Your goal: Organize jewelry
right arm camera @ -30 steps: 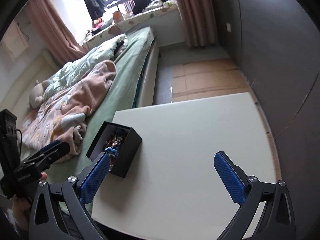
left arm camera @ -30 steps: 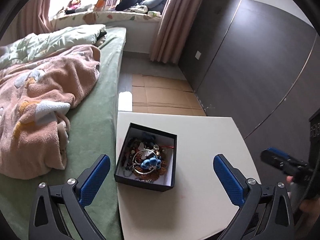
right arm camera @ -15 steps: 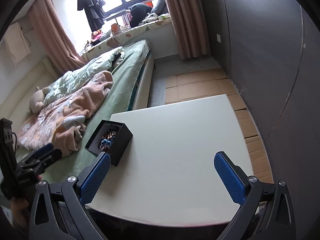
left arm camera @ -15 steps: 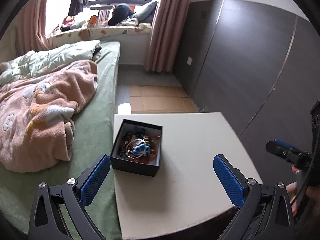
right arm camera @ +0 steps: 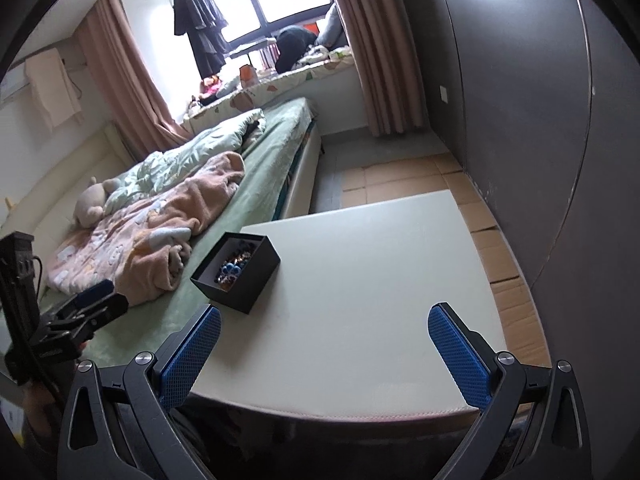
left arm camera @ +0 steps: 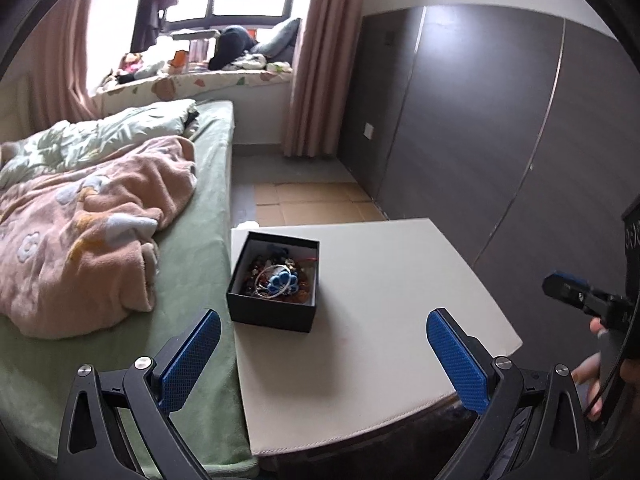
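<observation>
Two grippers hang above the near edge of a cream bench (left arm camera: 400,300), both with their blue-padded fingers spread wide apart and nothing between them. The left gripper (left arm camera: 324,356) fills the bottom of its own view and also shows at 8 o'clock in the right wrist view; the right gripper (right arm camera: 324,356) shows at 3 o'clock in the left wrist view.

On the bench, toward its left edge, sits an open black box (left arm camera: 276,288), at about 11 o'clock from the left gripper and well apart from its fingers. Inside lies a tangle of jewelry (left arm camera: 280,278): dark beads, a silver bangle (left arm camera: 267,282) and a blue flower-shaped piece (left arm camera: 284,282) on top, with a red cord at the back.

Just beside the bench, at 9 o'clock, lies a bed (left arm camera: 200,240) with a green sheet, carrying a crumpled pink blanket (left arm camera: 84,236).
</observation>
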The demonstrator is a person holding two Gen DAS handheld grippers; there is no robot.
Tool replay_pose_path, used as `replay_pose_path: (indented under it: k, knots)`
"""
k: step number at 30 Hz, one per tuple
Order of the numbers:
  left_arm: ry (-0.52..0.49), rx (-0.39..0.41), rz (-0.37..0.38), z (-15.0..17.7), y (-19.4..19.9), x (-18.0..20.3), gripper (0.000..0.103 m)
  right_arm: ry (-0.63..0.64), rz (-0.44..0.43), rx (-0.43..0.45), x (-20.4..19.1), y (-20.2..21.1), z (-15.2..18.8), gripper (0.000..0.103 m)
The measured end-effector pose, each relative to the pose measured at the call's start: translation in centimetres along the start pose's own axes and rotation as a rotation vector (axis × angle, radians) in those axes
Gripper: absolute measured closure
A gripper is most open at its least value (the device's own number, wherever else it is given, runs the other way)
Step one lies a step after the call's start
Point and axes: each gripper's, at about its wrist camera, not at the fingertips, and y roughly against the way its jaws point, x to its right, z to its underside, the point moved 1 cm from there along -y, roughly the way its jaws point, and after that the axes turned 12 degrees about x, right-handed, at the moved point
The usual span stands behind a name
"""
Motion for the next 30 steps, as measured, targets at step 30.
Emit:
replay_pose_path:
  k: [30]
  knots:
    - [-0.025, 0.128, -0.094, 0.0, 2.2, -0.6, 0.0, 0.088, 0.087, 0.049, -2.0, 0.2, 0.5, 0.0]
